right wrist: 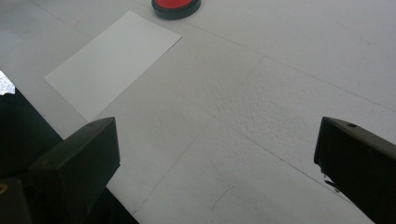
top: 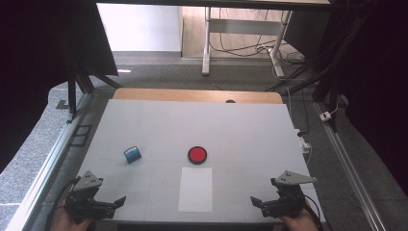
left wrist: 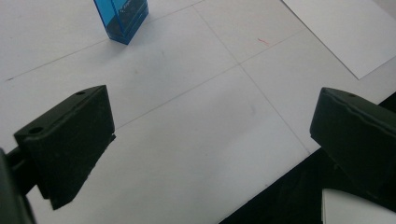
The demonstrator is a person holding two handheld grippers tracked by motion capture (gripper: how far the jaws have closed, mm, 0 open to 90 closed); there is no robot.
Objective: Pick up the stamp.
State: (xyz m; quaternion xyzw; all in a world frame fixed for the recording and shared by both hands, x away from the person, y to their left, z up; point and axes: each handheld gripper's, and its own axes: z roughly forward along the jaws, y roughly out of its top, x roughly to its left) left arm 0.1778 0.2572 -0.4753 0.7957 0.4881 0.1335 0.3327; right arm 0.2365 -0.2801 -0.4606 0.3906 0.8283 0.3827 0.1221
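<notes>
Both the left gripper (top: 117,202) and right gripper (top: 256,202) are resting wide open and empty at the table's (top: 250,125) near edge, while the blue transparent box (top: 132,154) is standing ahead of the left one, near the red ink pad (top: 197,154) and white sheet (top: 196,189).

Table (top: 250,130) mostly open; far half bare. Mid-table stand a blue box (top: 132,154) left and a red pad (top: 197,155) centre, well apart, a wide lane between. Paper (top: 195,189) lies flat.
</notes>
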